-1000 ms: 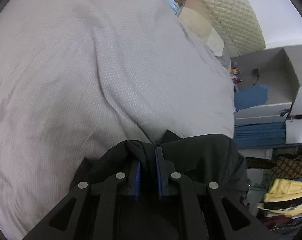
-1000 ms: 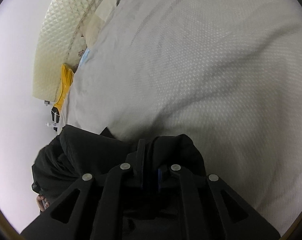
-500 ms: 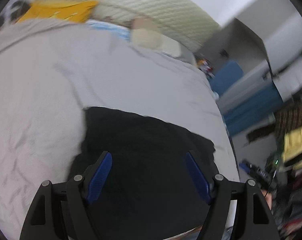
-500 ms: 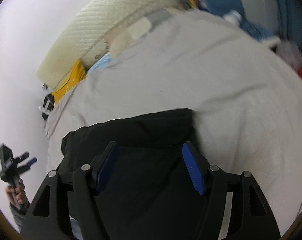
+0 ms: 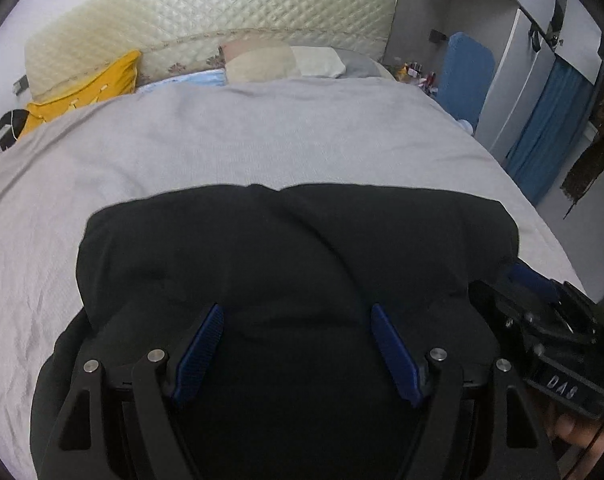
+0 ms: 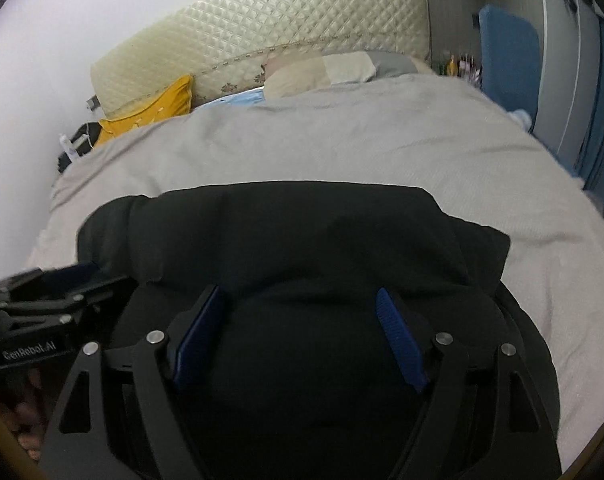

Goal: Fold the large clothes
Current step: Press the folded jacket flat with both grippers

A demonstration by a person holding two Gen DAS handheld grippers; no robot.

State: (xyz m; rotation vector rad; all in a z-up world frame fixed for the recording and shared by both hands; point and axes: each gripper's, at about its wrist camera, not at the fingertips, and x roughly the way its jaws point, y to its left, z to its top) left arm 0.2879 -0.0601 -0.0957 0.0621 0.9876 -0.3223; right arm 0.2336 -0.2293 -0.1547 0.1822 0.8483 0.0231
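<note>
A black garment [image 5: 293, 248] lies folded in a thick rectangle on the near part of the grey bedspread [image 5: 221, 136]. It also shows in the right wrist view [image 6: 293, 240]. My left gripper [image 5: 297, 350] is open and empty, held above the garment's near part. My right gripper [image 6: 299, 340] is open and empty too, over the same garment. The right gripper's body shows at the right edge of the left wrist view [image 5: 542, 328], and the left gripper's body shows at the left of the right wrist view [image 6: 49, 300].
Pillows [image 5: 281, 62], a yellow cushion [image 5: 89, 88] and a quilted cream headboard [image 5: 221, 20] are at the far end of the bed. A blue chair [image 5: 464, 76], grey cabinets and blue curtain [image 5: 550, 132] stand to the right. Dark items sit by the wall at left [image 6: 77, 144].
Both grippers were shut on the black garment a second ago. They have let go, opened wide and pulled back, and the garment now lies flat on the bed.
</note>
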